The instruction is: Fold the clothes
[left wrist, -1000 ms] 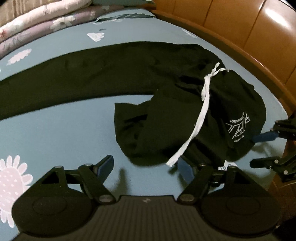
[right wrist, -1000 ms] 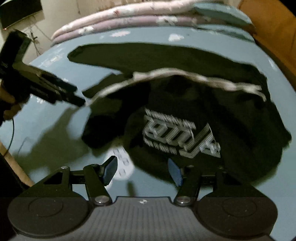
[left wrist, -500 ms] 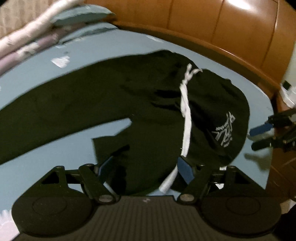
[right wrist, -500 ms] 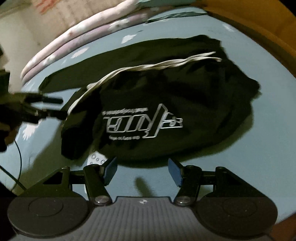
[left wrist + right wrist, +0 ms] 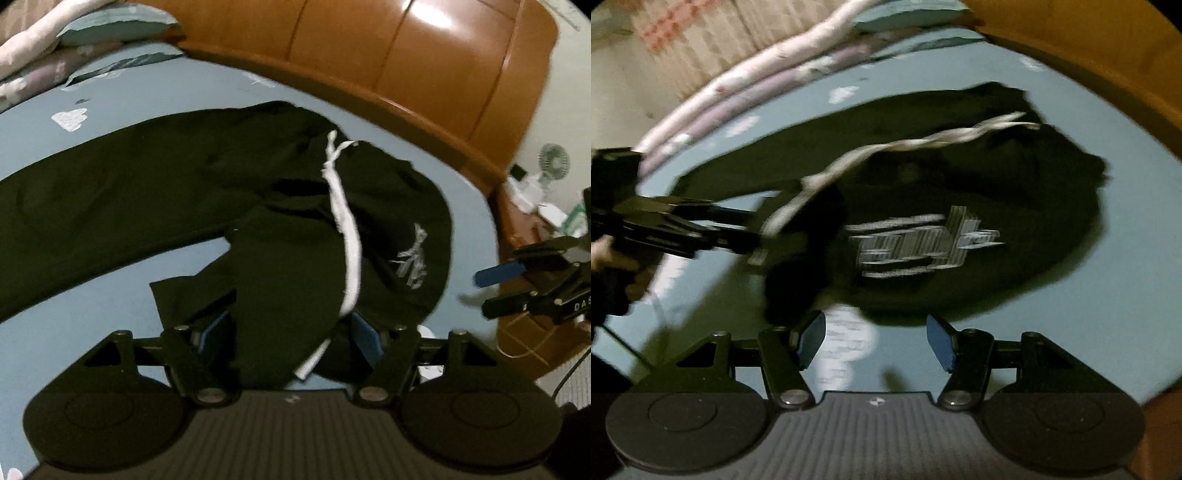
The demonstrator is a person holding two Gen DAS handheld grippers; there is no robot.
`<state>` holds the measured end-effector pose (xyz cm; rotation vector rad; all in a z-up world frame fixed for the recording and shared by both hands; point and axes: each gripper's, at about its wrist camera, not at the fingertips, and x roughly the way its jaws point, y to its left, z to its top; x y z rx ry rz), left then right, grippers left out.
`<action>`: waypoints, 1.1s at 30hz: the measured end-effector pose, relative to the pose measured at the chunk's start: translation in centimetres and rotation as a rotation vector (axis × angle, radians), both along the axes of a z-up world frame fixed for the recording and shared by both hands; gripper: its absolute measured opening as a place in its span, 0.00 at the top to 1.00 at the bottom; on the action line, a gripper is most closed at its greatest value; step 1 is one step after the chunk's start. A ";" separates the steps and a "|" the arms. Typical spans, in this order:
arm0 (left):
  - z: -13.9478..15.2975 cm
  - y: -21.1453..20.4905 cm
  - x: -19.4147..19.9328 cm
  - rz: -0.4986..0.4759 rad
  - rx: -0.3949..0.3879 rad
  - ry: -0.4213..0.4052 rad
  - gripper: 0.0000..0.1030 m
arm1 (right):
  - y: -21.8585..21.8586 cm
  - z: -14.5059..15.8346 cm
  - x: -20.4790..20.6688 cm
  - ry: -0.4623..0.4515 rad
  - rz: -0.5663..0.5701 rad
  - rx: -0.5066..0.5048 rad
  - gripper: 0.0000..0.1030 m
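Your black trousers (image 5: pixel 122 192) lie across the blue bed sheet (image 5: pixel 81 325), soft, matte and rumpled: one leg stretches flat toward the left edge of the left wrist view, while the other is bunched into a rounded heap at centre. A white side stripe (image 5: pixel 349 236) curves down that heap, and a blurred silver printed logo (image 5: pixel 412 264) sits to its right.

Your left gripper (image 5: pixel 290 330) stands fairly wide with the heap's lower fold and the stripe's end between its blue pads; the dark cloth hides whether they press on it, so you cannot tell if it is gripped. Your right gripper (image 5: pixel 875 341) is spread with only sheet and a white printed flower (image 5: pixel 846 339) between its fingers, the trousers' hem just beyond.

A glossy orange-brown wooden headboard (image 5: pixel 406 62) arcs across the top. Folded pink and lilac quilts (image 5: pixel 746 88) are stacked at upper left of the right wrist view. A small white fan (image 5: pixel 552 162) stands at the far right.
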<state>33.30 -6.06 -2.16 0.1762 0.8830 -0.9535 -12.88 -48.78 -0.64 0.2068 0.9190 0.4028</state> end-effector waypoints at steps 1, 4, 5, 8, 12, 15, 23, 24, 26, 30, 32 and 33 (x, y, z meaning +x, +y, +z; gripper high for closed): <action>-0.1 0.1 0.1 -0.003 0.001 0.003 0.31 | 0.8 -0.2 0.3 0.004 0.021 0.023 0.36; -0.7 0.1 1.1 -0.019 0.001 0.025 0.48 | 3.4 -0.9 1.6 0.011 0.076 0.080 0.36; -0.9 0.0 1.4 -0.023 -0.010 0.038 0.48 | 4.3 -1.2 2.1 0.011 0.090 0.094 0.37; -1.4 -0.1 2.0 -0.033 -0.012 0.060 0.58 | 6.8 -2.0 3.8 0.014 0.119 0.123 0.47; -1.2 0.4 1.7 -0.044 0.006 0.034 0.80 | 9.3 -2.7 5.2 0.042 0.118 0.018 0.90; -0.1 1.5 1.4 -0.039 -0.008 0.014 0.88 | 9.6 -1.7 4.8 0.028 0.129 0.019 0.90; 4.4 5.6 -0.1 -0.028 -0.050 -0.083 0.92 | 11.0 4.2 3.4 -0.048 0.280 0.115 0.91; 4.8 6.1 -0.2 -0.018 -0.051 -0.090 0.92 | 11.5 4.9 3.4 -0.055 0.302 0.128 0.91; 5.4 7.0 -0.3 0.003 -0.052 -0.093 0.92 | 12.5 5.9 3.6 -0.068 0.343 0.151 0.91; 5.8 9.1 -0.3 0.054 -0.029 -0.101 0.92 | 14.3 7.1 3.9 -0.076 0.431 0.210 0.92; 5.8 10.0 -0.3 0.079 -0.022 -0.095 0.92 | 15.5 7.2 4.1 -0.066 0.477 0.245 0.97; 5.8 10.5 -0.4 0.092 -0.018 -0.093 0.93 | 16.1 7.2 4.2 -0.058 0.500 0.263 0.97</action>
